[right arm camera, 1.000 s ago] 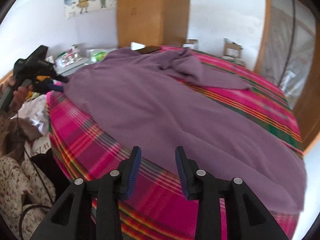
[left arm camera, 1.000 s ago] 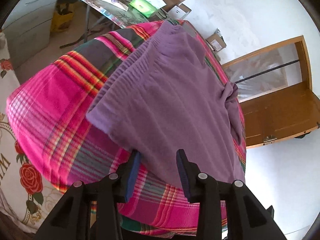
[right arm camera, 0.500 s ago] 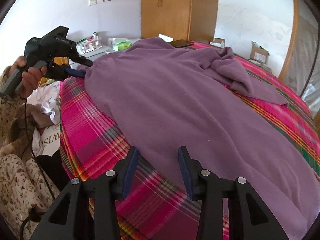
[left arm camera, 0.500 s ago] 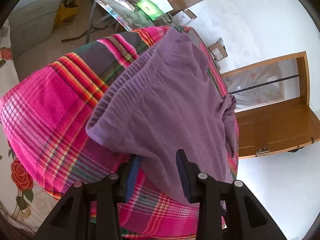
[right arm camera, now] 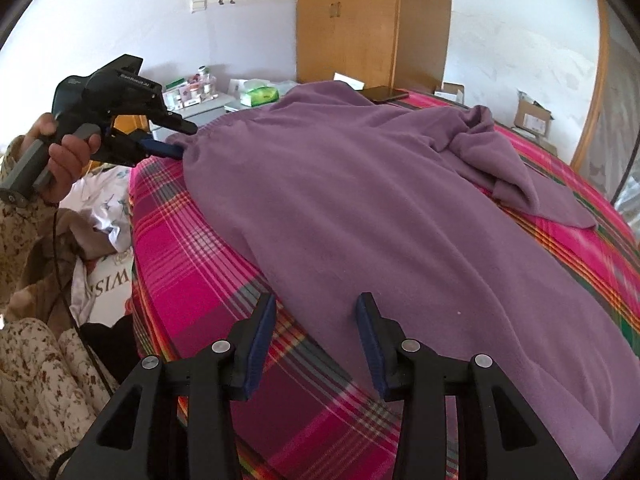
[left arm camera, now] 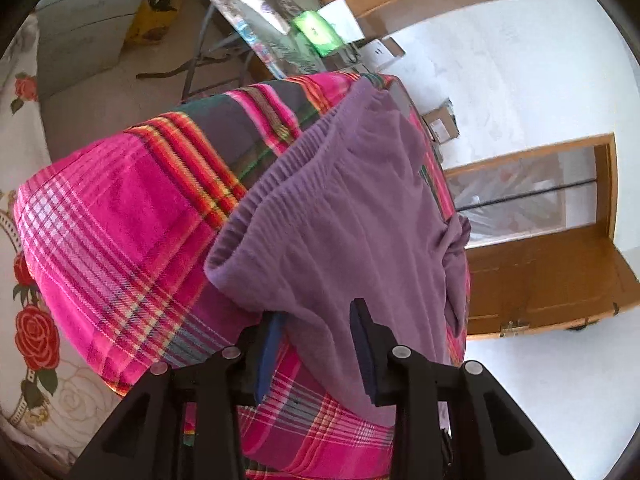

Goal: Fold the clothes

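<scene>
A purple fleece garment (left arm camera: 352,208) with a ribbed band lies spread over the pink plaid bed cover (left arm camera: 120,220). My left gripper (left arm camera: 318,312) is at its near corner, and its jaws are closing. One finger sits under the cloth edge and the other on top, and the pads are still apart. The right wrist view shows the same left gripper (right arm camera: 180,138) straddling the band's corner of the garment (right arm camera: 360,200). My right gripper (right arm camera: 316,300) hangs open just over the garment's side edge, above the bed cover (right arm camera: 180,240). One sleeve-like part is bunched at the far right.
A dark phone (right arm camera: 386,94) lies on the bed's far end. A person's hand (right arm camera: 60,152) holds the left gripper at the bed's left side. A cluttered table (left arm camera: 280,40) with a green packet (left arm camera: 316,32), a wooden wardrobe (right arm camera: 344,20) and cardboard boxes (right arm camera: 532,116) surround the bed.
My left gripper has rolled and pushed in, so the garment's corner now lies between its jaws, which are narrower. My right gripper has slid sideways to the garment's side edge.
</scene>
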